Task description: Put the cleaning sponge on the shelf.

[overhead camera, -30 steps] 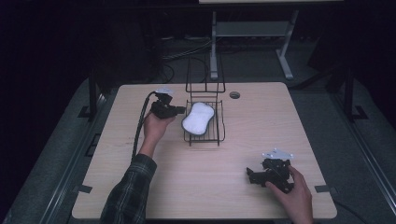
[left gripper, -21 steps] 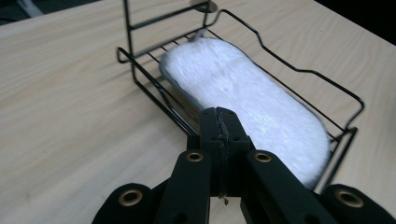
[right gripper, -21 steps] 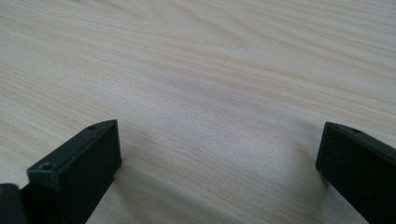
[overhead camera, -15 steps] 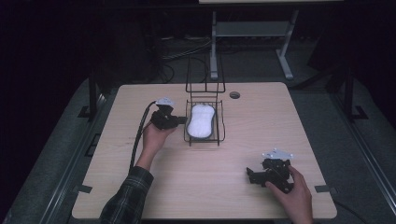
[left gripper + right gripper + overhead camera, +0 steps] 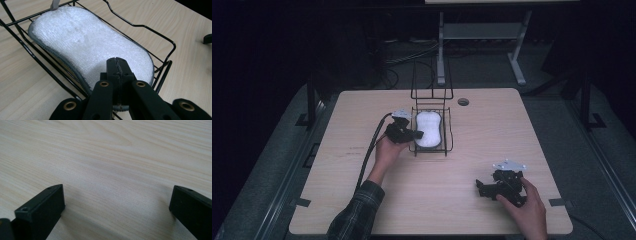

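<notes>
Wooden table (image 5: 362,200): left gripper (image 5: 117,65) fingers pinch sponge (image 5: 85,42) in rack (image 5: 165,67); right gripper (image 5: 482,189) rests spread.

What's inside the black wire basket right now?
A white pad lies inside the wire basket, with the left tongs shut on its near edge. The pad hides the basket floor.

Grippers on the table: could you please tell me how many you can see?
2. The left gripper is at the wire basket, its jaws shut on the white pad lying in it. The right gripper rests open on the table near its front right.
</notes>
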`<state>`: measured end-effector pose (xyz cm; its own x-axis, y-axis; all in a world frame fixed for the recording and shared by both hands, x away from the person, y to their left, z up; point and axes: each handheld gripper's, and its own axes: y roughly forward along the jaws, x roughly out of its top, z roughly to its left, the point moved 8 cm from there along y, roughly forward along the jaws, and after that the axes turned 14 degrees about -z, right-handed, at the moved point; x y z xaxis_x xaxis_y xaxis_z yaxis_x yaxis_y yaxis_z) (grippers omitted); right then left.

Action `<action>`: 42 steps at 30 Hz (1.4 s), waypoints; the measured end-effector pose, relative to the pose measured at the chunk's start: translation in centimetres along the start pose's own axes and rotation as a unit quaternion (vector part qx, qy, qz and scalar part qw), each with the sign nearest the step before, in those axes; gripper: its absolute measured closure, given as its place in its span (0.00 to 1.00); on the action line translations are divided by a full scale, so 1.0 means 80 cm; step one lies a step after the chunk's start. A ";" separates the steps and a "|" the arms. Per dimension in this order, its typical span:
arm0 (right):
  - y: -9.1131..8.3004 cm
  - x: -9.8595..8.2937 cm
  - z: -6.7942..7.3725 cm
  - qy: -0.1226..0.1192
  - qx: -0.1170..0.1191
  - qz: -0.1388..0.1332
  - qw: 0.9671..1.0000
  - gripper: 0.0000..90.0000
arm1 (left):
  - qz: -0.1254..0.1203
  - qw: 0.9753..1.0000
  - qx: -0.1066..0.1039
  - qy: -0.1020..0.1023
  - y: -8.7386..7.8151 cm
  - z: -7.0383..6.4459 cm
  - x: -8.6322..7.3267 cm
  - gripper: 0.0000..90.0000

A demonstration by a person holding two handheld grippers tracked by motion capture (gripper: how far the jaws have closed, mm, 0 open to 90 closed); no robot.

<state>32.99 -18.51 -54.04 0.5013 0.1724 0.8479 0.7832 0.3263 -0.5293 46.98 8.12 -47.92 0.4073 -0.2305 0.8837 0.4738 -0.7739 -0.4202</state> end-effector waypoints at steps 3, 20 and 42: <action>0.000 0.000 0.000 0.000 0.000 0.000 1.000 0.00 | 0.000 1.000 0.000 -0.001 -0.001 0.000 0.001 1.00; 0.000 0.000 0.000 0.000 0.000 0.000 1.000 0.00 | -0.007 1.000 0.006 -0.006 -0.052 -0.009 -0.001 0.75; 0.000 0.000 0.000 0.000 0.000 0.000 1.000 0.00 | -0.005 0.993 0.107 0.047 -0.148 -0.017 -0.055 0.16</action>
<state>32.98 -18.51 -54.04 0.5017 0.1718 0.8478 0.7830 0.3263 -0.5295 38.51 17.50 -46.53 0.3324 -0.2853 0.8990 0.6364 -0.6356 -0.4370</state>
